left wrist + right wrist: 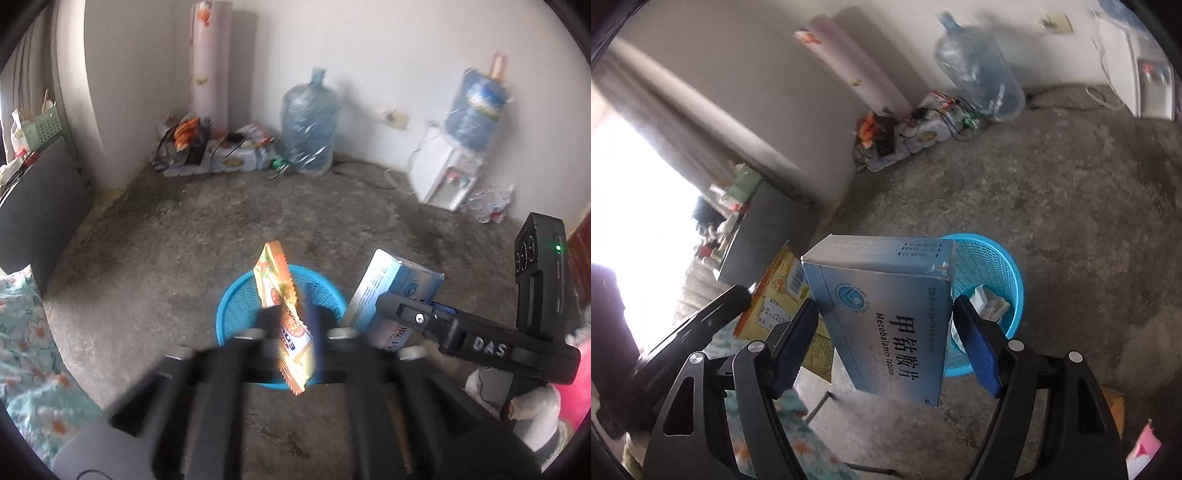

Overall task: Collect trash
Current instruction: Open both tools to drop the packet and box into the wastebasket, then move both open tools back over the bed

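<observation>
Over a blue mesh basket on the concrete floor hangs a yellow-orange snack wrapper, upright between the blurred fingers of my left gripper. The jaws stand apart and do not press on it. A blue medicine box sits tilted between the blue pads of my right gripper, with thin gaps at both sides. It is at the basket's near-left rim. White crumpled scraps lie inside the basket. The wrapper shows left of the box.
Along the far wall stand a large water jug, a white dispenser with a bottle on top, a rolled pink mat and bagged clutter. A dark cabinet and floral cloth are at the left.
</observation>
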Available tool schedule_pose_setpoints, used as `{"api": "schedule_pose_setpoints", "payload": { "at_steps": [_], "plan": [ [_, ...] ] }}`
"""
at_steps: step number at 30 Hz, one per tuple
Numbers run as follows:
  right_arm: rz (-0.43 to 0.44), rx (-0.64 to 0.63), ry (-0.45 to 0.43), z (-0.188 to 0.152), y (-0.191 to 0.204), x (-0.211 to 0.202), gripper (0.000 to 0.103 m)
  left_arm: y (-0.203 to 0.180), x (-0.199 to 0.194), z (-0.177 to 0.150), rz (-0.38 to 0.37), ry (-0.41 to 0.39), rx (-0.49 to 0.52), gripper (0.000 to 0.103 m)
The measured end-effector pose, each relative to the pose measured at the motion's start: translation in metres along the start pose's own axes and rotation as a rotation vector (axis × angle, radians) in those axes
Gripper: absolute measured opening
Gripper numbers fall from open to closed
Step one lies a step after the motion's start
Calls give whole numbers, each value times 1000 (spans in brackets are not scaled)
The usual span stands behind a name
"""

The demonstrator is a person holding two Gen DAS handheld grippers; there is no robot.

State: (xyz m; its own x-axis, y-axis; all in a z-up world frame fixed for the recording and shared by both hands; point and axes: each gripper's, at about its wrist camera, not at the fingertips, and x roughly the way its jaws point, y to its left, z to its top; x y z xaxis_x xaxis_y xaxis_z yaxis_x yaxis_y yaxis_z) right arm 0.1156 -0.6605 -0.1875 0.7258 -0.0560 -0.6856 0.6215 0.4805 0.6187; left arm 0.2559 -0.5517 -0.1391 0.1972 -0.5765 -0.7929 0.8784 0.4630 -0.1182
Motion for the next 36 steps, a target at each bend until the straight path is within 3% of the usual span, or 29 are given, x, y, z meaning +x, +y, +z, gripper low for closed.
{"api": "schedule_pose_setpoints", "payload": {
  "at_steps": [1, 3, 6, 10, 16, 25, 29, 36],
  "plan": [
    [-17, 8, 24, 3, -7, 16, 80, 4, 13, 1, 34, 6, -11, 57],
    [-76, 31, 76, 6, -21, 45, 80, 11, 25, -1, 90, -9, -29, 57],
    [-109, 59, 100, -3, -33, 62, 80, 24, 26, -6, 87, -3, -73, 57],
    [-83, 61, 69, -20, -40, 51, 80, 33, 4, -10, 75, -34, -67, 57],
    [-57, 38, -5, -54, -34, 6, 80, 32, -58, -12, 87, -129, -43, 62],
    [-66, -166, -107, -102, 49, -70, 80, 27, -195, -41, 26, -258, -61, 68],
    [-27, -257, -174, -127, 93, -110, 84, 28, -261, -73, 2, -337, -69, 82],
    [-8, -434, -254, -166, 157, -159, 93, 36, -342, -142, 41, -361, -86, 82]
  ]
}}
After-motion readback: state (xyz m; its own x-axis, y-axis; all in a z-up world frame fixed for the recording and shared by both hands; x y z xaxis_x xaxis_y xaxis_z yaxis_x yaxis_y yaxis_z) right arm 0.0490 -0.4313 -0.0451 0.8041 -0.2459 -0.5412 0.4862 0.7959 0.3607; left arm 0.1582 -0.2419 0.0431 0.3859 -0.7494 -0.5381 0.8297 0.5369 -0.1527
